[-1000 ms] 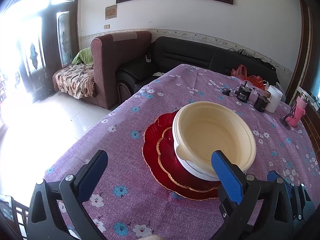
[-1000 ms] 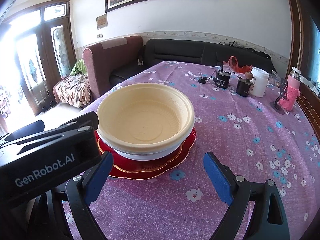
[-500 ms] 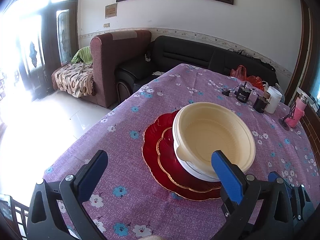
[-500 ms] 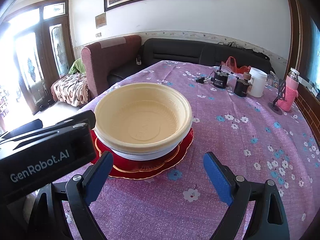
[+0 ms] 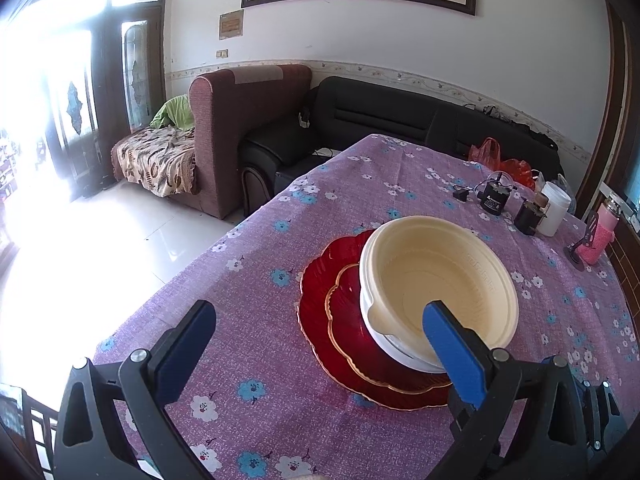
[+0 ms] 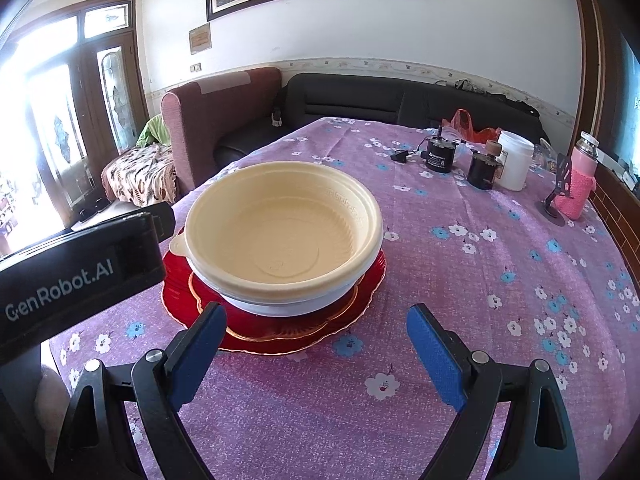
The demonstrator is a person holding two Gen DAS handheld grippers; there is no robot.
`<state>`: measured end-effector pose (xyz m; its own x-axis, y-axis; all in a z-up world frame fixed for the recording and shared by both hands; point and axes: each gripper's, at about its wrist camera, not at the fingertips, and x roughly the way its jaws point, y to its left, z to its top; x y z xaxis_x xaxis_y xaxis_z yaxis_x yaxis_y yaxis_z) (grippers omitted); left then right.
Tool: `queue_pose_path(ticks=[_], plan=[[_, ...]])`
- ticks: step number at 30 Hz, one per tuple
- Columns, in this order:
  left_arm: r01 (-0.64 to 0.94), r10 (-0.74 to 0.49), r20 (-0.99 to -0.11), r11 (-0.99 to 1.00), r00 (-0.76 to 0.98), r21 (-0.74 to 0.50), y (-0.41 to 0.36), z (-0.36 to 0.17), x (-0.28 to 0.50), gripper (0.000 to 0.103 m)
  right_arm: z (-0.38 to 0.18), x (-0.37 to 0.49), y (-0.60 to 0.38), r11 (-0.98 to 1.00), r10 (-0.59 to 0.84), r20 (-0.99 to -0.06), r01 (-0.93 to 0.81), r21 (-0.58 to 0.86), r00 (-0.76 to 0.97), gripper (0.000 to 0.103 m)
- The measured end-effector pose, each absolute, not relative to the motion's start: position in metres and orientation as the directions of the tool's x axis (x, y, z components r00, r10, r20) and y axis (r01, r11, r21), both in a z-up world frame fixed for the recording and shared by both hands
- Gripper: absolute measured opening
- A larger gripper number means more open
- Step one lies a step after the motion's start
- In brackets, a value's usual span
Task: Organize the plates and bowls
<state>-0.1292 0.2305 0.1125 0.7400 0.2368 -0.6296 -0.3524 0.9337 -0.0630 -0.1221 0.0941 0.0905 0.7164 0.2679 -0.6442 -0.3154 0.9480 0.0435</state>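
Left wrist view first: the left gripper (image 5: 320,334) hangs above the near edge of the table (image 5: 256,280), its blue-padded fingers (image 5: 454,354) spread wide with nothing between them. A cream bowl (image 5: 438,286) sits nested in a white bowl (image 5: 394,350), and both rest on a small red plate (image 5: 346,314) with a gold rim, which lies on a larger red plate (image 5: 316,280). The stack stands toward the near middle of the table, on a purple flowered cloth (image 5: 360,176). The right finger of this gripper overlaps the near rim of the cream bowl in the picture; whether it touches cannot be told. At the far right corner stand a black motor (image 5: 494,199), a dark jar (image 5: 527,220), a white tub (image 5: 554,214) and a pink bottle (image 5: 600,236).

Right wrist view: the right gripper (image 6: 314,340) is likewise wide open and holds nothing, poised over the near edge just in front of the stack. Cream bowl (image 6: 280,232), white bowl (image 6: 288,306), small red plate (image 6: 256,330) and larger red plate (image 6: 180,296) show in the same order. The body of the left gripper (image 6: 76,276) crosses the left side of the picture, beside the stack. The white tub (image 6: 515,164) and pink bottle (image 6: 578,184) stand along the far right edge, well apart from the plates.
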Motion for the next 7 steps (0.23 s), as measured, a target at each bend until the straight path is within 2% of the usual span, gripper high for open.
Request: queue_pose_path(ticks=[7], plan=[[-0.364,0.262,-0.622,0.930,0.738,-0.040,0.2302,0.1161,-0.1309,0.103,0.0924,-0.1231,0.0913,0.946,0.278,-0.639,-0.320,0.053,0.717,0.094]])
